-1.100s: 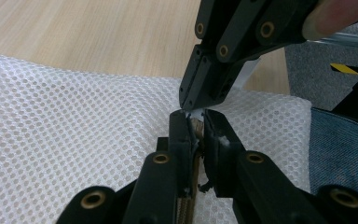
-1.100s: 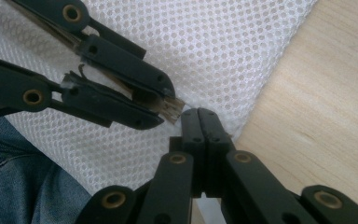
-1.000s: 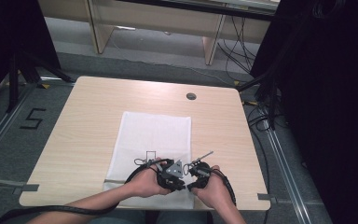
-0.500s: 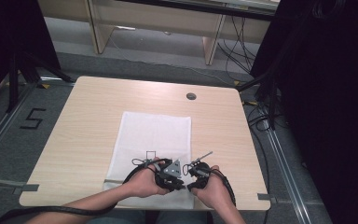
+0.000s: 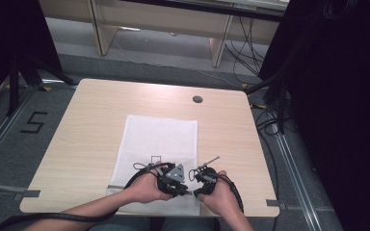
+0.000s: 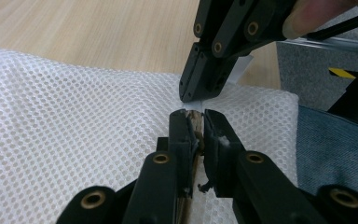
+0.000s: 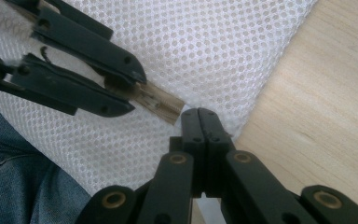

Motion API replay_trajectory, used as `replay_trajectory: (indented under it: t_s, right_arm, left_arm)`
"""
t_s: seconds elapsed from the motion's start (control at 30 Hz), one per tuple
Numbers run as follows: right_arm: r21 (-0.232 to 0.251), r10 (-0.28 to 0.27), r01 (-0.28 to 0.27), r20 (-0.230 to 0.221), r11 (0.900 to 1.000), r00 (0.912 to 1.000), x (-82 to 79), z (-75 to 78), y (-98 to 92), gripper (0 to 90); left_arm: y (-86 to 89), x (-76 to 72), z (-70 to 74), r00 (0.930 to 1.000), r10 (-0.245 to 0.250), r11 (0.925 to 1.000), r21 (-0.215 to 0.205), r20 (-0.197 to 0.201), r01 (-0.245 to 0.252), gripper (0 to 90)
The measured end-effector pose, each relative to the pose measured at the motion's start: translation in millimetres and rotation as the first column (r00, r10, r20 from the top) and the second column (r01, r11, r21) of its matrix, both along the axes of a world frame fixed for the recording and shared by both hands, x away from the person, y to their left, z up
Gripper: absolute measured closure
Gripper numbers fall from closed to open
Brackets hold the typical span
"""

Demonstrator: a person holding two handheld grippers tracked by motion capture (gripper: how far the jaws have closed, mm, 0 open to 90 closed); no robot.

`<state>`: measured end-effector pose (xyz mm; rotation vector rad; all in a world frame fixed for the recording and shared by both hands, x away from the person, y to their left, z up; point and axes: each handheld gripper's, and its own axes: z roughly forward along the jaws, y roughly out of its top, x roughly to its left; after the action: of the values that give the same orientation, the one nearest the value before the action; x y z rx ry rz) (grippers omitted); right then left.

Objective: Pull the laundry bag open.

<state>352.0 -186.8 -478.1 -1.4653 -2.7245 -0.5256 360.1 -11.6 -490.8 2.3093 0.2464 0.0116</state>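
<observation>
The mesh bag [image 5: 159, 144] lies flat at the lower middle of the table [image 5: 91, 125]. The left gripper [image 6: 195, 125] is clamped on the brown zipper strip [image 7: 161, 103]; the right gripper [image 7: 200, 122] is closed tight, pinching the bag's edge just beside it. To open it cleanly, I would keep the cloth taut and pull steadily along the zipper.

brown strip [image 6: 195, 128] mostly hidden between jaws

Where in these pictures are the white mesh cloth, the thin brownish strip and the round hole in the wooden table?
white mesh cloth [image 5: 159, 137], high view, its bare middle.
thin brownish strip [image 7: 161, 103], right gripper view, the end sticking out of the left gripper's jaws.
round hole in the wooden table [image 5: 197, 99], high view, its centre.
</observation>
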Motion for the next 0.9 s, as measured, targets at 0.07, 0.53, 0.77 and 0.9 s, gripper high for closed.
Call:
replay_trajectory:
  t_s: [0.07,0.53,0.77,0.9]
  right_arm:
    - [-0.006,-0.013,0.013,-0.009,1.0,0.9999,-0.2,0.1,0.2,90.0]
    - [-0.001,0.001,-0.001,0.002,1.0,1.0,0.2,-0.2,0.0,90.0]
    - [-0.004,-0.012,0.012,-0.008,1.0,0.9999,0.0,0.1,0.2,90.0]
    - [-0.015,-0.035,0.035,-0.036,0.999,0.9987,-1.2,2.0,1.3,90.0]
  left_arm:
    - [1.2,0.8,0.5,1.0,-0.008,1.0,-0.001,0.005,0.008,81.6]
    - [8.0,0.3,4.7,0.9998,-0.01,0.9999,0.005,0.017,0.01,81.6]
    - [10.8,-0.2,5.6,1.0,-0.001,1.0,0.007,0.01,0.001,81.6]
    - [11.3,0.1,4.8,1.0,0.005,1.0,0.0,0.006,-0.005,81.6]
